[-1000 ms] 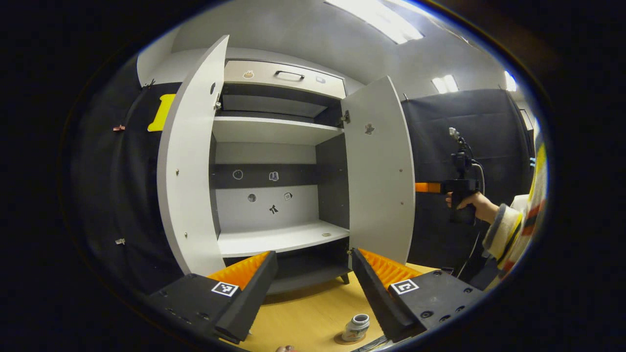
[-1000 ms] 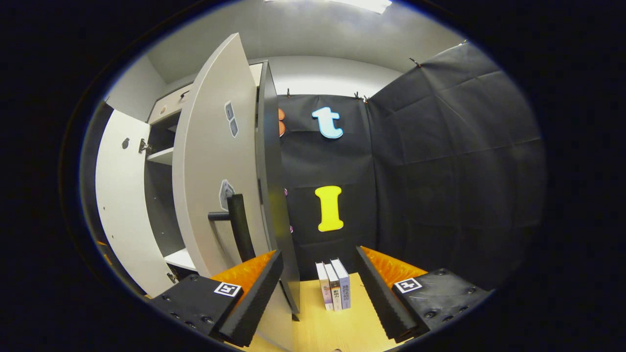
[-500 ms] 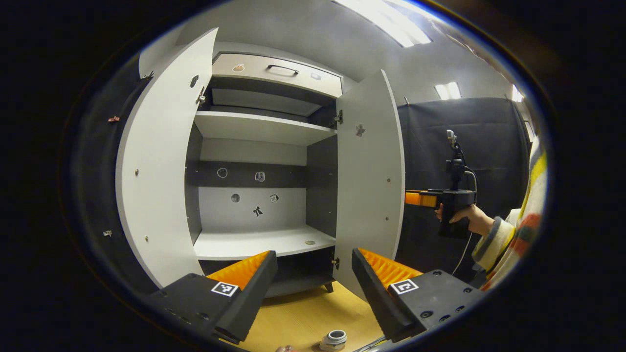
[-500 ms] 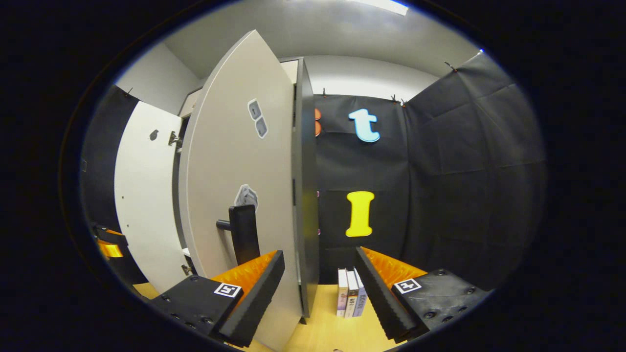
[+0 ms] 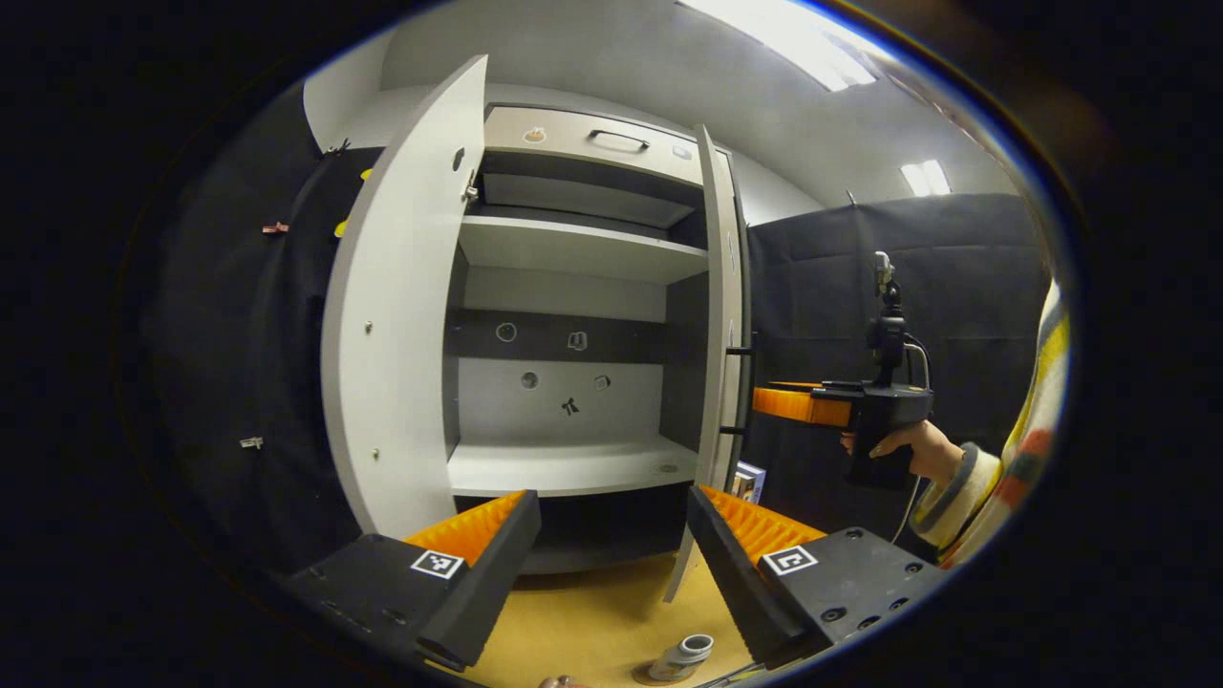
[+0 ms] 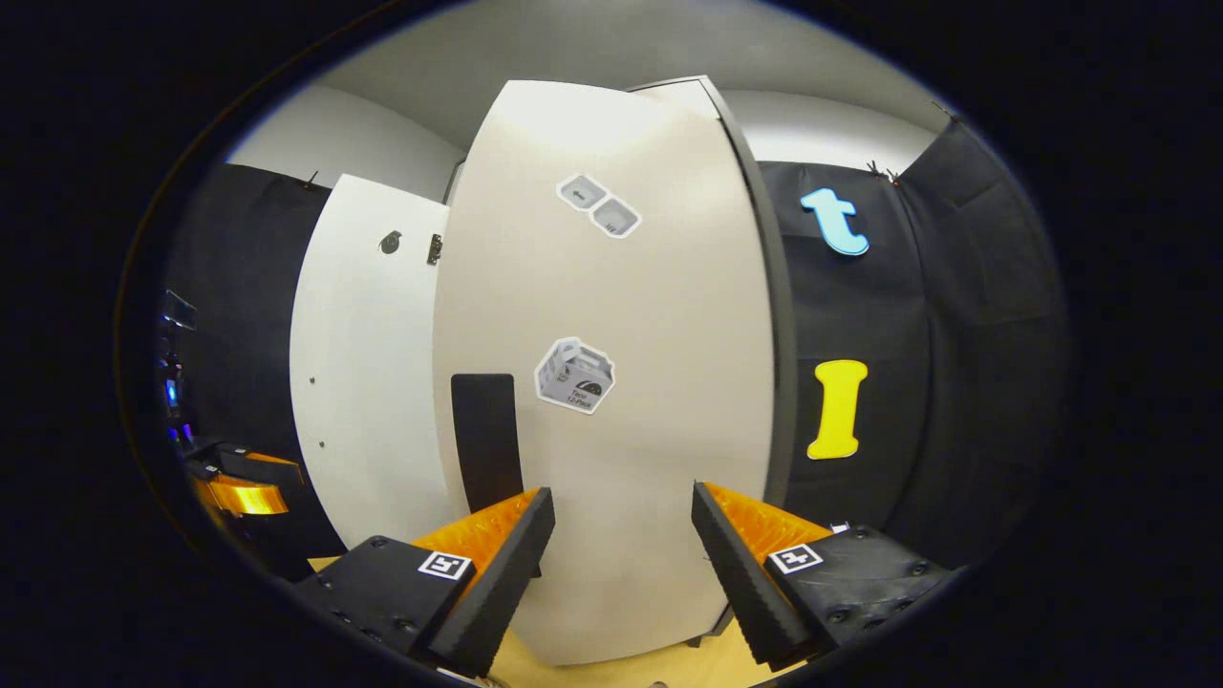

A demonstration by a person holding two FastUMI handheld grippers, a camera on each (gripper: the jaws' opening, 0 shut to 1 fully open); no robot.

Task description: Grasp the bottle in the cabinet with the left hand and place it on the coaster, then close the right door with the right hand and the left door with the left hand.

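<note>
The small white bottle (image 5: 680, 657) stands on a round coaster (image 5: 646, 677) on the wooden table, just below my open left gripper (image 5: 611, 554). The cabinet (image 5: 573, 287) has bare shelves. Its left door (image 5: 401, 315) stands wide open. The right door (image 5: 724, 315) is swung partway in and appears edge-on in the left gripper view. In the right gripper view the door's outer face (image 6: 611, 382) with its black handle (image 6: 485, 430) is close ahead of my open right gripper (image 6: 621, 564). A hand (image 5: 908, 449) holds the right gripper (image 5: 803, 403) at that door's outer side.
A closed drawer (image 5: 611, 143) tops the cabinet. Books (image 5: 748, 478) stand on the table behind the right door. Black cloth walls surround the booth. The left door (image 6: 368, 363) and left gripper (image 6: 239, 492) lie to the left in the right gripper view.
The right door has swung inward from wide open to partly shut, with the right gripper following its outer face. The left gripper view shifted slightly; the bottle stays on the coaster.
</note>
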